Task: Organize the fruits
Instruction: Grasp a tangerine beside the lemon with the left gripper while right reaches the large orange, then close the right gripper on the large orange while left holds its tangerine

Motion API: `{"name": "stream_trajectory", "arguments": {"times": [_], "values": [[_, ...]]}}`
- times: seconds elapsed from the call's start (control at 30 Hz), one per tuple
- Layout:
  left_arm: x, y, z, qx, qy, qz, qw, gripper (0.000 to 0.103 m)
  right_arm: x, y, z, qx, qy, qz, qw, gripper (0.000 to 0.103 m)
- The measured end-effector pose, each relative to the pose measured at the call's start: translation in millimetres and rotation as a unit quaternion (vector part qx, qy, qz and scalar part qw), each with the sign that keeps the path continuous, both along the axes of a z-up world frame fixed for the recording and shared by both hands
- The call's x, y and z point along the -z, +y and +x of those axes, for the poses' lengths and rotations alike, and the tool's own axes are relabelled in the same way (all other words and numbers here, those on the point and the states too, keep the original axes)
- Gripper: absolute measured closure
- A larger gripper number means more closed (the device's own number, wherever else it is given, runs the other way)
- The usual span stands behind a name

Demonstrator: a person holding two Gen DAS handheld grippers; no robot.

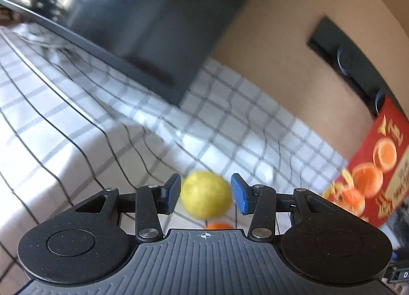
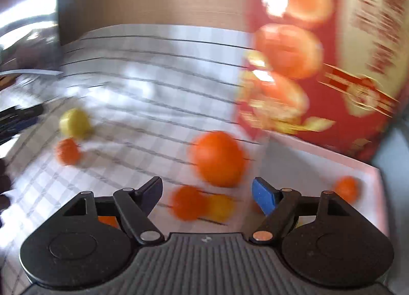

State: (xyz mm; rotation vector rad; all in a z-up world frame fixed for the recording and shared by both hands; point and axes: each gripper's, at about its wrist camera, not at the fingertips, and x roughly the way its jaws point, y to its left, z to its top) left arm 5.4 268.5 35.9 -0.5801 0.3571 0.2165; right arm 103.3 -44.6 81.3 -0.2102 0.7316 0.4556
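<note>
Here, the left gripper (image 1: 205,194), spread, brackets one round yellow fruit (image 1: 205,195); the right gripper (image 2: 207,194), spread and empty, faces five blurred orange fruits, the largest (image 2: 218,158) at twelve o'clock.

Yellow fruit (image 1: 206,194) (blurred) lies on the cloth, orange fruit (image 2: 218,159) apart.

lemon (image 1: 205,194) sits between the left tongs (image 1: 205,194), fruit (image 2: 217,158) scattered on the desk (image 2: 153,85), carton (image 2: 319,52) off right.
</note>
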Motion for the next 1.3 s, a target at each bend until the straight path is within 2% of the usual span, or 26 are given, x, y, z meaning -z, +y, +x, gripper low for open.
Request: {"name": "stream_trajectory", "arguments": {"times": [0.13,0.23,0.37,0.47,0.63,0.67,0.77,0.9,1.03,1.2,1.3], "values": [[4.9,-23.6,12.9,0.040,0.038,0.050,0.9972,0.055,11.0,41.4,-7.1,-0.046,0.026,0.015,0.998,0.025],[6.5,-39.3,19.2,0.047,0.056,0.083,0.9938,0.055,22.8,58.4,-9.4,-0.059,0.034,0.004,0.998,0.025],[14.3,-49.0,27.5,0.068,0.089,0.098,0.9889,0.055,31.1,62.6,-7.9,-0.056,0.030,-0.016,0.998,0.024],[16.6,-54.4,30.5,0.076,0.095,0.109,0.9866,0.050,32.2,48.7,-5.3,-0.048,0.042,0.003,0.998,0.024],[23.0,-59.7,35.8,0.103,0.104,0.096,0.9845,0.052,35.0,32.5,-0.4,-0.045,0.077,0.042,0.995,0.024],[23.9,-61.6,36.4,0.109,0.106,0.095,0.9839,0.053,32.6,30.4,-0.5,-0.042,0.072,0.045,0.995,0.024],[22.3,-64.8,35.3,0.108,0.108,0.100,0.9832,0.053,18.0,21.8,-2.5,-0.022,0.021,0.040,0.999,0.024],[19.2,-59.0,29.6,0.116,0.082,0.055,0.9883,0.053,0.5,6.3,8.7,0.014,-0.014,0.030,0.999,0.024],[11.9,-56.9,21.1,0.111,0.052,0.044,0.9914,0.053,-4.8,8.2,38.3,0.041,-0.032,-0.007,0.999,0.023],[5.6,-56.6,16.1,0.126,0.032,0.024,0.9912,0.053,15.1,28.0,84.7,0.057,-0.009,-0.055,0.997,0.023],[-0.5,-62.1,11.3,0.147,0.015,0.020,0.9889,0.053,25.7,40.2,99.1,0.055,0.002,-0.081,0.995,0.023]]}}
